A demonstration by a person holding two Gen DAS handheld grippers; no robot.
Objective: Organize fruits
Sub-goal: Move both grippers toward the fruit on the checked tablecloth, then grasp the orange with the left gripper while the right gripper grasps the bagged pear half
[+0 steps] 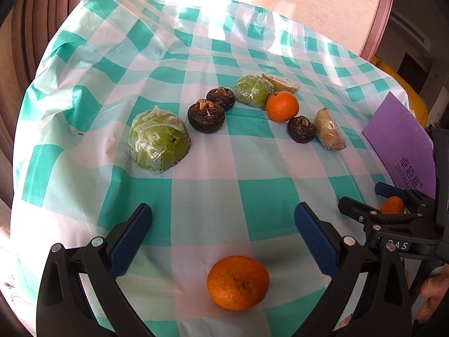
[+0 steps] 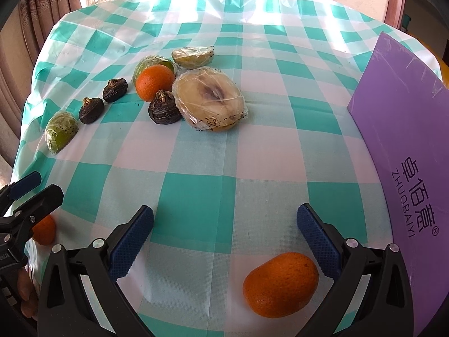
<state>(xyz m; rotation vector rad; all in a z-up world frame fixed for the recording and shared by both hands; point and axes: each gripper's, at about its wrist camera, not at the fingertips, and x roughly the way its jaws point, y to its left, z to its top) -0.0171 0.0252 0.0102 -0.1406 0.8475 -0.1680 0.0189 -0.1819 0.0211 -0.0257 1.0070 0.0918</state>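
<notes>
Plainly each spread gripper, left gripper (image 1: pixel 223 234) and right gripper (image 2: pixel 226 236), brackets a firm, probably light mandarin (image 1: pixel 238 282): grip its middle gently.

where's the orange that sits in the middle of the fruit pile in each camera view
Left wrist: orange, right of centre, upper middle.
Right wrist: orange, left of centre, upper third.
Shared landmark: the purple board at the right edge of both.
</notes>
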